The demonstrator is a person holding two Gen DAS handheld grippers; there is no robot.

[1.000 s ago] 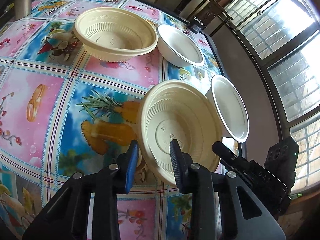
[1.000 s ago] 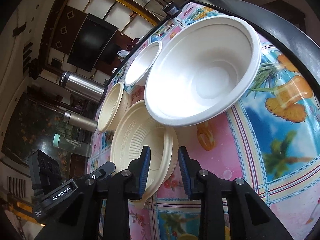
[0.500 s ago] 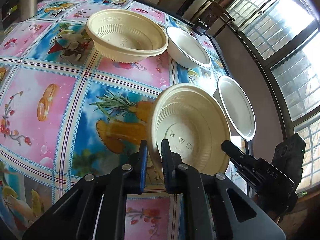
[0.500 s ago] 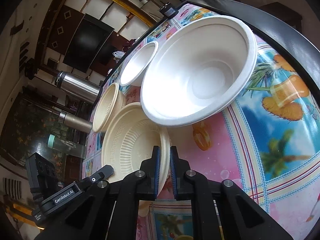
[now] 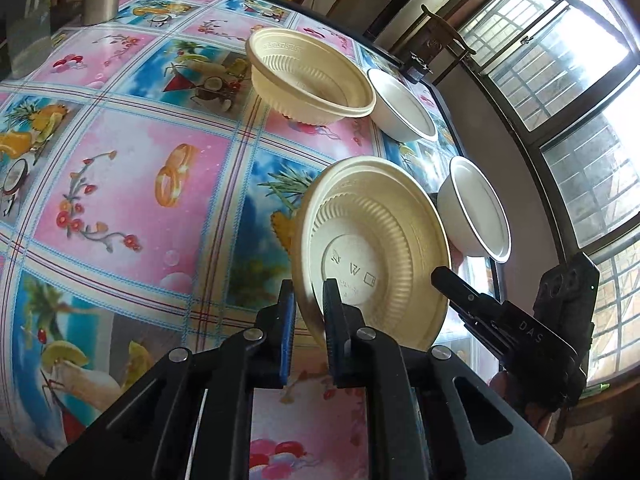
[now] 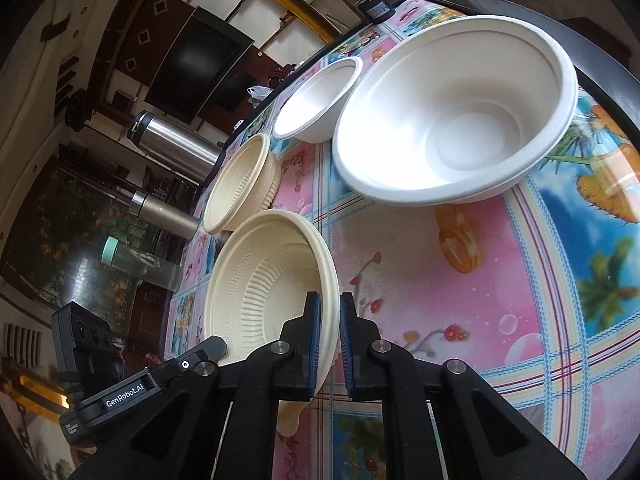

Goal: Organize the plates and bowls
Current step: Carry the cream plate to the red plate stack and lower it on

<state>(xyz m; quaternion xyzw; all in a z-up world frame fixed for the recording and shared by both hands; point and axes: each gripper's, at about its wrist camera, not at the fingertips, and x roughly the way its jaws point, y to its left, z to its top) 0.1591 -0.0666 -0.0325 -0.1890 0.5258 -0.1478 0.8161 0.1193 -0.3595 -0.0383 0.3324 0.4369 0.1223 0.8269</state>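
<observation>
A cream ribbed bowl (image 5: 380, 248) is tipped up off the colourful tablecloth (image 5: 132, 184), held from both sides. My left gripper (image 5: 308, 292) is shut on its near rim. The right gripper (image 5: 444, 280) comes in from the right, at the opposite rim. In the right wrist view the right gripper (image 6: 326, 304) is shut on the same cream bowl (image 6: 264, 292), with the left gripper (image 6: 212, 346) at lower left. A second cream bowl (image 5: 308, 76) sits further back. Two white bowls (image 5: 404, 104) (image 5: 476, 208) stand near the right table edge.
Steel flasks (image 6: 172, 144) (image 6: 164, 212) and a glass bottle with a teal lid (image 6: 136, 260) stand at the table's far side. A small black object (image 6: 374, 8) lies at the table edge. The large white bowl (image 6: 452, 112) stands close beyond the held bowl.
Both grippers went from open around the cream bowl's rim to shut on it. The bowl has tipped up and shifted with them across the table.
</observation>
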